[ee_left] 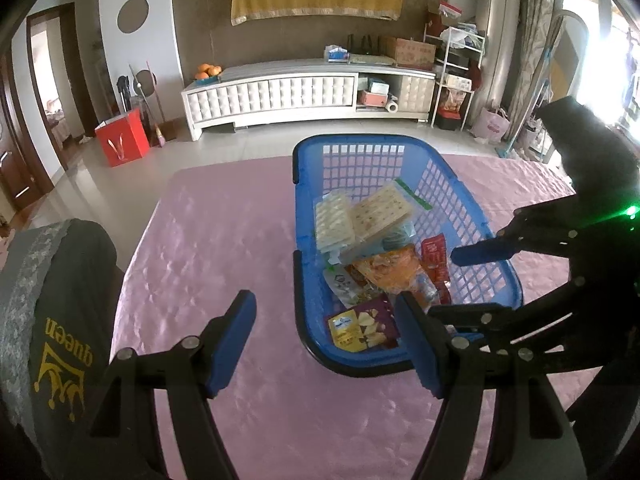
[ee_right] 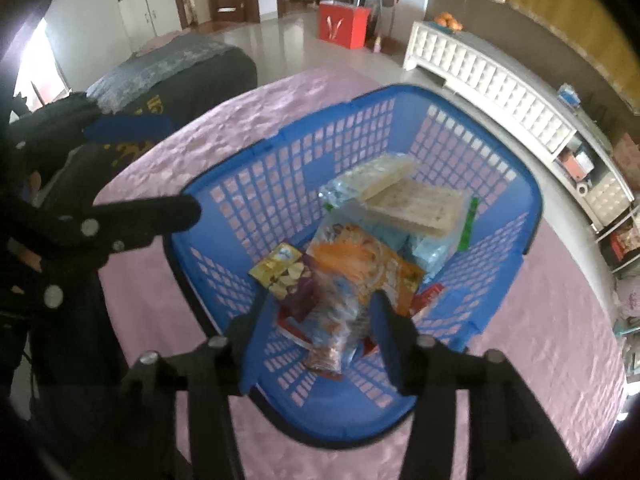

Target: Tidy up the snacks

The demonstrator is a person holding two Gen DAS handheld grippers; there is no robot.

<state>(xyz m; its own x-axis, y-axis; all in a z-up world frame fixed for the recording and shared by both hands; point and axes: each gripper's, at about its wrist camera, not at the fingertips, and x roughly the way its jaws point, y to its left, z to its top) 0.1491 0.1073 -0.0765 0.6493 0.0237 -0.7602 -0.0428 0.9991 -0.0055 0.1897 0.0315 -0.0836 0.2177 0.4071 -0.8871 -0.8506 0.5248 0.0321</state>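
The right hand-held gripper (ee_right: 320, 344) hangs over the blue basket (ee_right: 532, 216) with jaws apart around a clear snack packet (ee_right: 340, 320), apparently to drop it in, while the left hand-held gripper (ee_left: 324, 344) waits open, empty, beside the basket

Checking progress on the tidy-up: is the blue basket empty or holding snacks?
Holding snacks: the blue basket contains several packets, including cracker packs and an orange packet.
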